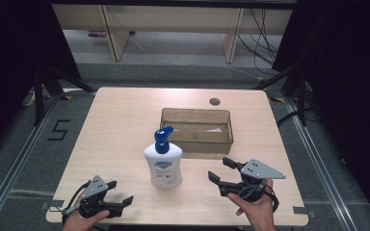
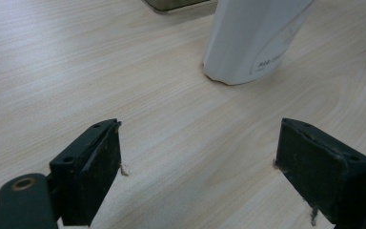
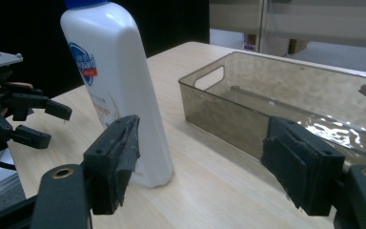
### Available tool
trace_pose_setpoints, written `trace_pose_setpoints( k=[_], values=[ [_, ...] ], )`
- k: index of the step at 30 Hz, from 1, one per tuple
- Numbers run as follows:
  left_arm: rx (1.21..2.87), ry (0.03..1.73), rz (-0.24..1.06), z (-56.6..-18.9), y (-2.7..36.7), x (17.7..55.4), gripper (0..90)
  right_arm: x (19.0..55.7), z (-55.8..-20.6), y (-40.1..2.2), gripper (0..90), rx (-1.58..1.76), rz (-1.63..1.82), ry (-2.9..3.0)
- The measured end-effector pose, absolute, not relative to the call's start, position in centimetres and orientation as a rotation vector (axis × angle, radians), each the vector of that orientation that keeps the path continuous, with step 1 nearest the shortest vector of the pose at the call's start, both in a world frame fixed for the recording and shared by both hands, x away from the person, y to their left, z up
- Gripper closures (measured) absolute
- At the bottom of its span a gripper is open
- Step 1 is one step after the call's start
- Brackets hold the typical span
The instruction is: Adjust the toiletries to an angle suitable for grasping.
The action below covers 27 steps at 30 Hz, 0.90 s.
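A white pump bottle (image 1: 163,163) with a blue pump head stands upright near the middle of the wooden table (image 1: 120,120). Just behind it and to the right lies a clear smoky plastic bin (image 1: 196,130), with nothing in it that I can make out. My left gripper (image 1: 120,195) rests open near the front left edge, its jaws pointing toward the bottle (image 2: 252,38). My right gripper (image 1: 220,169) stands open at the front right, aimed at the bottle (image 3: 119,90) and the bin (image 3: 286,100). Neither gripper holds anything.
A round cable hole (image 1: 215,101) sits at the table's back edge. Light wooden furniture legs (image 1: 115,33) and cables stand on the grey floor beyond. Dark curtains and tripod legs (image 1: 48,82) flank the table. A taped "5" (image 1: 58,130) marks the floor at left.
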State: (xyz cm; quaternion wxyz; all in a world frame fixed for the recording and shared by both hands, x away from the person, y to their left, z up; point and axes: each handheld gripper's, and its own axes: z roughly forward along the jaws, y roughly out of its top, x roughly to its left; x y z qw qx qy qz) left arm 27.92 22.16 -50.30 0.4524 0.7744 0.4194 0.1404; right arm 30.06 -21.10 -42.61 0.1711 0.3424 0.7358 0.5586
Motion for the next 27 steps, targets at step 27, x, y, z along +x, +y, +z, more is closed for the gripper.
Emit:
trace_pose_setpoints(
  k=[27],
  values=[
    [1.891,1.054,0.333,-50.3,22.3,28.3,14.8,31.7,-38.7,-17.5,36.4,0.819,1.690,2.147]
  ],
)
